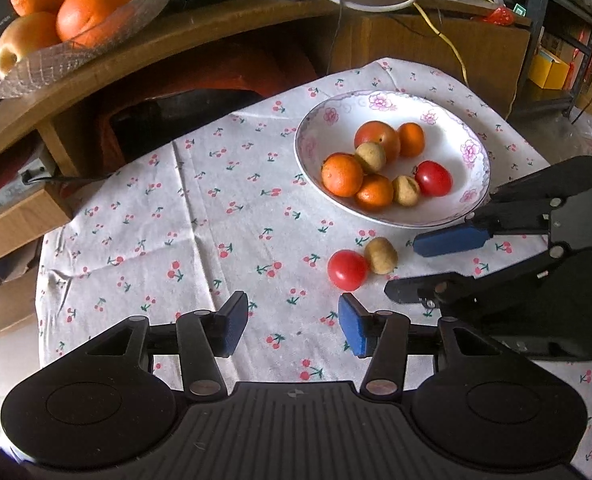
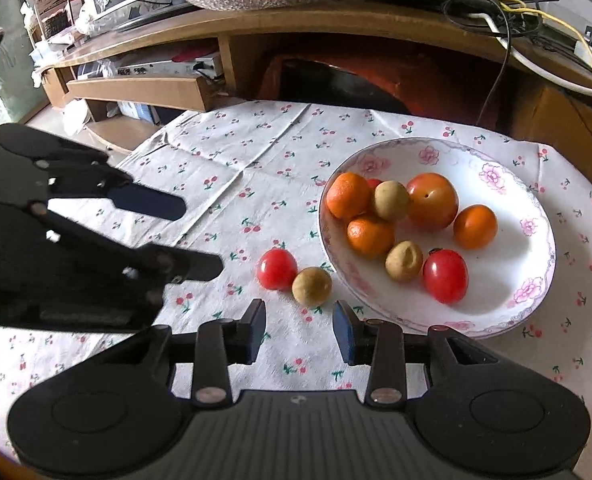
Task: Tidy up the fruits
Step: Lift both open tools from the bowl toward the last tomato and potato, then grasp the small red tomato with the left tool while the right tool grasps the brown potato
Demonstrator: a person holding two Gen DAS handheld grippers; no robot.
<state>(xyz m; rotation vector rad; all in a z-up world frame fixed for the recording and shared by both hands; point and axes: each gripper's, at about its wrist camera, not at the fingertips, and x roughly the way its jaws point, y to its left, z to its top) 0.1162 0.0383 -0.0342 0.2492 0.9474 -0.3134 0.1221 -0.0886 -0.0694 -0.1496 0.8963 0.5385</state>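
Left gripper (image 1: 293, 322) and right gripper (image 2: 299, 326) both level, fingers spread wide with nothing between the pads, the two held side by side and angled slightly toward each other.

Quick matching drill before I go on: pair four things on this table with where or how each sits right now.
Things:
1. loose red tomato
2. loose tan fruit
3. big orange-red fruit
4. right gripper

States:
A. in the flowered bowl
B. open, empty
C. on the cloth, nearest the bowl
D. on the cloth, farther from the bowl

Pairs: 1-D, 2-C, 3-A, 4-B
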